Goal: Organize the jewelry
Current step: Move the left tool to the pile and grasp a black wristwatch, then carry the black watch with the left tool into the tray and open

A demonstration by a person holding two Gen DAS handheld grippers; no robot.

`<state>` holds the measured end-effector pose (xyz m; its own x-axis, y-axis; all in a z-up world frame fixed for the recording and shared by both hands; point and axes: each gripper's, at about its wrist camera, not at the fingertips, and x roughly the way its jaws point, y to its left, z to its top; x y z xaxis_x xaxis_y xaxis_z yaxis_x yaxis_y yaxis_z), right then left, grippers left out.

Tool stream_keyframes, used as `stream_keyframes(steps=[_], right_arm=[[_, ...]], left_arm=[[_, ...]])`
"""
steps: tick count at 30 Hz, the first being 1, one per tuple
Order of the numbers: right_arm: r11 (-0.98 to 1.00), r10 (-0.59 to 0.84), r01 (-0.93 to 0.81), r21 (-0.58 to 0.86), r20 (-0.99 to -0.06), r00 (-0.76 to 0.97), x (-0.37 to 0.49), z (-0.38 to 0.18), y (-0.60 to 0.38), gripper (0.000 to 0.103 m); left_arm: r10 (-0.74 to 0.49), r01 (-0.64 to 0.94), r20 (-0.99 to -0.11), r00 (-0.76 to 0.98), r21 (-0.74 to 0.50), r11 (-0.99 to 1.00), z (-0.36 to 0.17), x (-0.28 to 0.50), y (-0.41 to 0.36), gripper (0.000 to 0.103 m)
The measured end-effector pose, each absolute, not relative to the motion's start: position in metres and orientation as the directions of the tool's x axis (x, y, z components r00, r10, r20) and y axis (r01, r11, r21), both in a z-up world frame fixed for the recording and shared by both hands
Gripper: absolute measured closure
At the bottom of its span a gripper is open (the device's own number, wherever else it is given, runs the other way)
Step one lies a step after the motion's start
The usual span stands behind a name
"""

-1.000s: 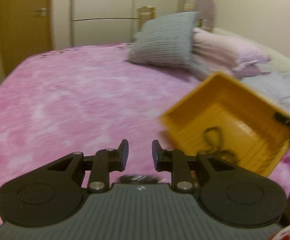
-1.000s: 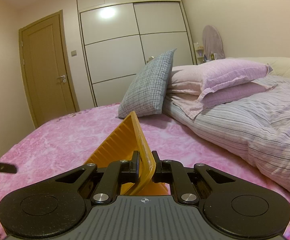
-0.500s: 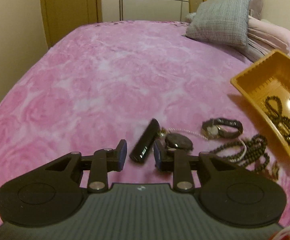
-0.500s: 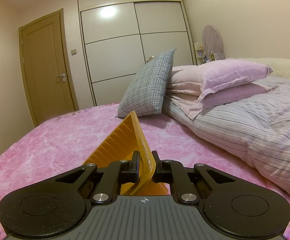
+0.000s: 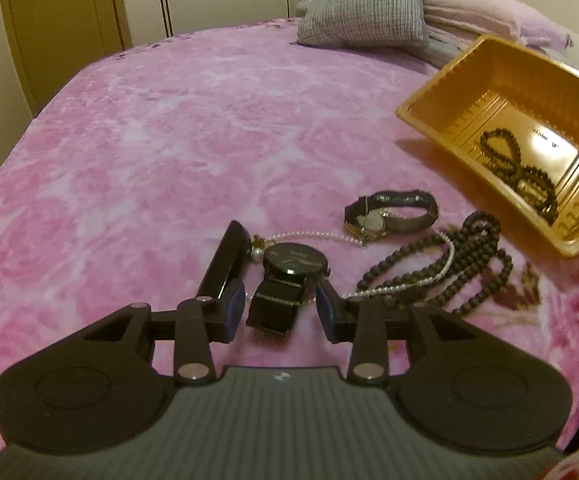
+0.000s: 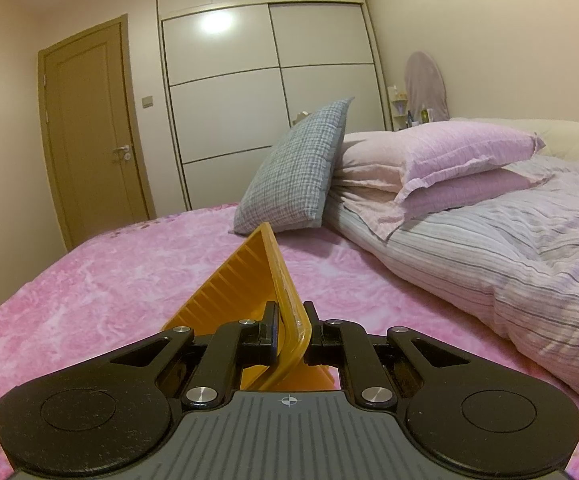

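My left gripper (image 5: 280, 308) is open, its jaws on either side of the strap of a black watch (image 5: 289, 276) that lies on the pink bedspread (image 5: 169, 140). Beside it lie a black bar-shaped strap piece (image 5: 225, 260), a pearl chain (image 5: 309, 235), a small brown watch (image 5: 389, 214) and a dark bead necklace (image 5: 449, 268). An orange tray (image 5: 441, 120) is tilted at the right and holds a dark bead bracelet (image 5: 517, 168). My right gripper (image 6: 290, 330) is shut on the orange tray's rim (image 6: 285, 280) and holds it tipped up.
A grey checked pillow (image 6: 297, 172) and pink pillows (image 6: 441, 156) lie at the head of the bed, with a striped duvet (image 6: 509, 248) on the right. A wardrobe (image 6: 265, 92) and a door (image 6: 89, 132) stand behind.
My left gripper has swung down from above the bed to the jewelry and opened wider around the black watch. The right gripper and tray have stayed still.
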<state>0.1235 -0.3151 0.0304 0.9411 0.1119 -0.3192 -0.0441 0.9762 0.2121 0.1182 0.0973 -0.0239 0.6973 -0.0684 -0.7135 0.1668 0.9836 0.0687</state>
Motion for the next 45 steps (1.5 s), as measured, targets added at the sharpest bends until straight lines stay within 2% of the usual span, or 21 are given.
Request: stream_keyframes(steps=[2,3,4,8,19,27,35,45], right_arm=[[0.976,0.113,-0.045,0.212,-0.319,0.941,0.124,0.030,-0.315,0.092],[0.977,0.113,-0.046,0.211,-0.318,0.941,0.124,0.030,-0.315,0.092],[0.977,0.113,-0.047,0.210,-0.318,0.941,0.124,0.031,-0.315,0.092],[0.977,0.114,-0.047,0.210,-0.317,0.942,0.124,0.031,-0.315,0.092],[0.977,0.115,-0.049,0.210,-0.315,0.942,0.125,0.031,-0.315,0.092],[0.976,0.116,-0.049,0.213,-0.315,0.942,0.124,0.030,-0.316,0.092],[0.975,0.117,-0.048,0.217,-0.318,0.941,0.124,0.030,-0.316,0.092],[0.974,0.118,-0.047,0.222,-0.318,0.941,0.123,0.030,-0.316,0.092]], left_arm=[[-0.070,0.170,-0.721,0.689,0.067,0.983,-0.025,0.118,0.096,0.069],[-0.071,0.171,-0.723,0.687,0.066,0.983,-0.025,0.119,0.097,0.072],[-0.064,0.169,-0.722,0.688,0.074,0.983,-0.024,0.119,0.097,0.080],[-0.085,0.173,-0.708,0.701,0.054,0.983,-0.014,0.118,0.098,0.084],[-0.145,0.221,-0.635,0.759,0.042,0.974,0.035,0.134,0.076,0.085],[-0.250,0.311,-0.574,0.780,0.009,0.950,0.064,0.145,0.027,0.085],[-0.391,0.430,-0.574,0.720,-0.074,0.900,0.054,0.159,-0.043,0.085],[-0.491,0.507,-0.589,0.643,-0.153,0.848,0.040,0.170,-0.092,0.085]])
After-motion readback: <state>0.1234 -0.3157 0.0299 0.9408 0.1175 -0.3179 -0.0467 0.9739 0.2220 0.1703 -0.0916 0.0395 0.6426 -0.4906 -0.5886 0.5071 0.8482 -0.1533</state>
